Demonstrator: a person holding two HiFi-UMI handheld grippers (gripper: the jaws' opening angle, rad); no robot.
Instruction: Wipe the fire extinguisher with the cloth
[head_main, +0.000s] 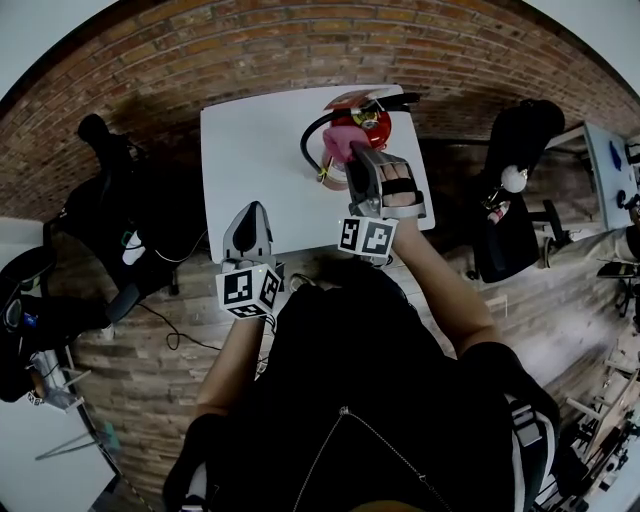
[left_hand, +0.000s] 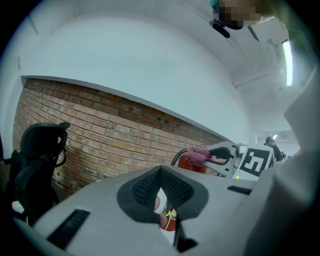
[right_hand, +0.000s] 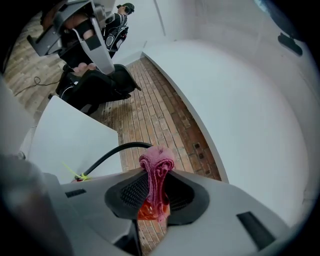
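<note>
Right gripper (right_hand: 157, 192) clamps pink cloth (right_hand: 156, 170) over white table (head_main: 250, 150) on brick floor (head_main: 300, 40).

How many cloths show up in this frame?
1. The pink cloth is pinched in the right tool, at the fire extinguisher on the table. No other cloth shows.

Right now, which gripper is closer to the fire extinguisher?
Right. The right gripper, clamping the pink cloth, is at the top of the fire extinguisher; the left gripper hangs back over the table.
</note>
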